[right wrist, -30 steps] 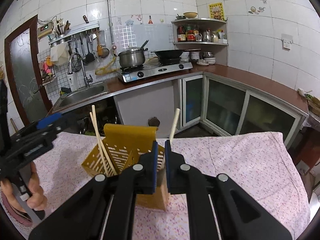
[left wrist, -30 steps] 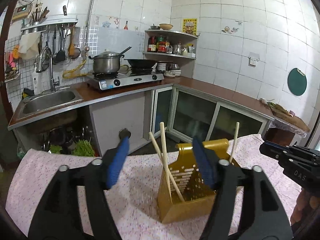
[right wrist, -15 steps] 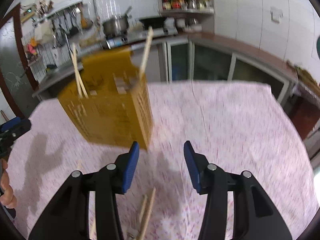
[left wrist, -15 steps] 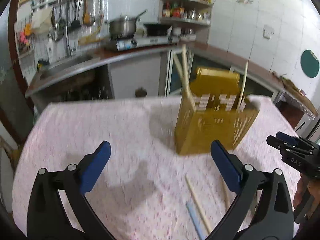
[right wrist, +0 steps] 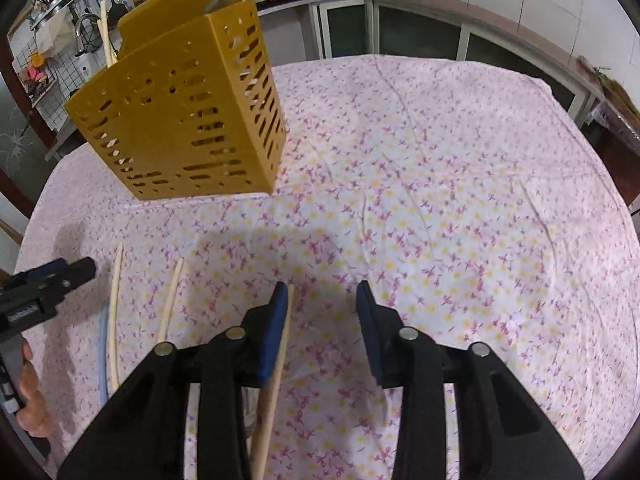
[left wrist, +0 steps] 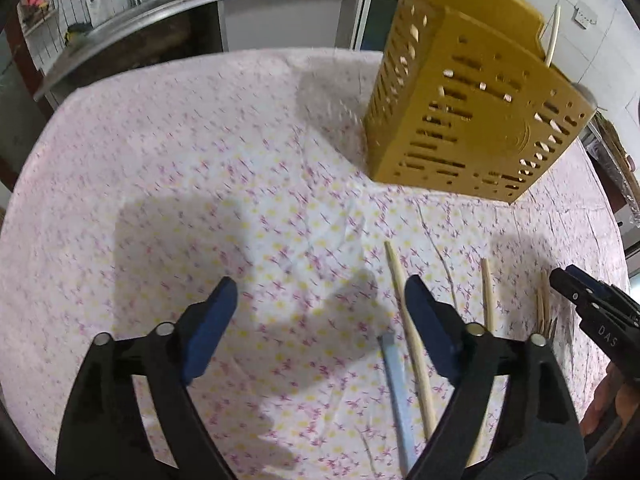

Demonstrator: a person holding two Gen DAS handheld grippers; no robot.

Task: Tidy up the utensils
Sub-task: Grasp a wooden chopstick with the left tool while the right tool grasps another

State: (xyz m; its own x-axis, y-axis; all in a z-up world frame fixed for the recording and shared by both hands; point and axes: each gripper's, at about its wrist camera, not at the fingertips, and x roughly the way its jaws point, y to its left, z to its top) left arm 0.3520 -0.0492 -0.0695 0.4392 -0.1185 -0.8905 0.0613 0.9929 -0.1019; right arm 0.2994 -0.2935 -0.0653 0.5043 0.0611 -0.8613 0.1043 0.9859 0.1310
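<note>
A yellow slotted holder [left wrist: 472,116] stands toward the far edge of the tabletop [left wrist: 200,184], which is covered by a flowered cloth. A few chopsticks stick up out of the holder's top.

The left gripper [left wrist: 316,316] points down at the cloth with its jaws wide and nothing between them; they have just been closing a little. Just beside its right jaw a loose chopstick [left wrist: 412,344] lies on the cloth, with a pale blue stick [left wrist: 396,384] alongside it, nearer the near edge. Another chopstick [left wrist: 487,296] lies further right, and a pair lies beside the right gripper's tip.

The right gripper [right wrist: 322,300] also points down, jaws partly open after just closing somewhat, pressing on nothing. A chopstick [right wrist: 276,372] lies on the cloth right against the inner side of its left jaw. Two more chopsticks [right wrist: 170,300] lie to the left, toward the left gripper.
</note>
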